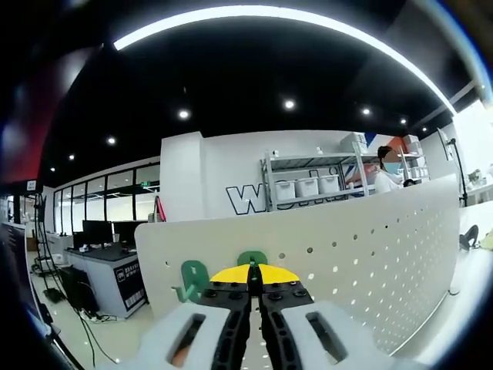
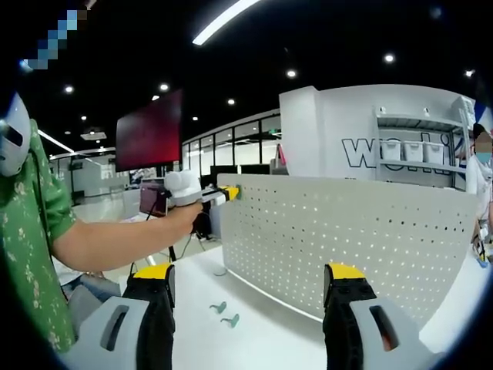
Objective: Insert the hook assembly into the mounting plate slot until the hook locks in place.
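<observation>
Fingers first: right gripper (image 2: 248, 297) stands with its yellow-tipped jaws wide apart and empty, above the white tabletop (image 2: 277, 339). Left gripper (image 1: 253, 279) has its jaws pressed together at the top edge of the pegboard (image 1: 339, 247); a green hook (image 1: 252, 258) sits just beyond the tips, so they look clamped on it, though the contact itself is hidden.

Second green hook (image 1: 192, 279) already hangs on the board's top edge, just beside the gripped one.

Right gripper view: two more green hooks (image 2: 225, 314) lie loose on the tabletop, near the foot of the board. Further off, the person's arm reaches to the board's upper corner with the left gripper.

Beyond: metal shelving with white bins (image 1: 308, 185), office desks with monitors (image 1: 96, 231).

Judgement: seating step is in hand. To do it well, keep the hook square to the board, press it straight in until it catches, and release only once it holds. Right gripper could steady the board if it rocks.
</observation>
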Motion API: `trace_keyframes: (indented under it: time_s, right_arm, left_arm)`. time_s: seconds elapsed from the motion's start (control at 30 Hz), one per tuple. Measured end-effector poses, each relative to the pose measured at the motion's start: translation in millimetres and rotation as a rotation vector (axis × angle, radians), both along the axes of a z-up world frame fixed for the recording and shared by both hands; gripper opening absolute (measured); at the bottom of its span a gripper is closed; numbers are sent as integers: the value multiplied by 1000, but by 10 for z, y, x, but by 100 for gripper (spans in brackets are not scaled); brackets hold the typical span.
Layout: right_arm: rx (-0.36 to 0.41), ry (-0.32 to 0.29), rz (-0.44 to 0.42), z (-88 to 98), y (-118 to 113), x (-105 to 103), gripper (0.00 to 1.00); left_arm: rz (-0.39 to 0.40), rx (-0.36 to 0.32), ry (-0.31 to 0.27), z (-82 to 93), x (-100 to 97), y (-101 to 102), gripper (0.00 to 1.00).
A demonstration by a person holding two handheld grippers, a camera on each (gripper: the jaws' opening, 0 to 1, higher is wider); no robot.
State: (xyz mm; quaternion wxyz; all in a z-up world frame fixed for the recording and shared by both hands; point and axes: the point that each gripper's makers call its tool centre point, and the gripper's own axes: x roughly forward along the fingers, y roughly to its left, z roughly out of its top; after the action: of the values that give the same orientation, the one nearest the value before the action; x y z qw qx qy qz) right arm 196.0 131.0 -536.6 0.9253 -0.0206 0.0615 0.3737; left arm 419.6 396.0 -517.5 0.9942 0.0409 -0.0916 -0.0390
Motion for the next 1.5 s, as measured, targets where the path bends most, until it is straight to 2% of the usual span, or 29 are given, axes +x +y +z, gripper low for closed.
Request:
trace_keyframes:
  time_s: [0.67,0.77,0.8,1.07,1.37,1.47,1.5]
  right_arm:
    - [-17,4,-6,4,-25,51,80]
    - [-19,5,-6,0,-19,58,80]
    - [-20,7,-7,-4,-18,59,80]
    - [-24,16,-6,-28,4,72,80]
    - [-23,20,-8,-27,13,67,80]
    - [-20,20,-8,-20,12,62,80]
    - [-18,20,-9,-17,10,62,80]
  left_arm:
    - [-9,-6,-87,21,-27,-11,2]
    - [-10,-13,-81,-36,-15,-8,2]
    - [-11,-15,-97,-15,-22,-7,2]
    - [-13,-7,-116,-17,2,7,2]
    - [-13,-7,-129,-18,18,8,3]
    - [-12,-10,-116,-44,36,16,4]
    - [-9,-12,-94,-81,53,26,4]
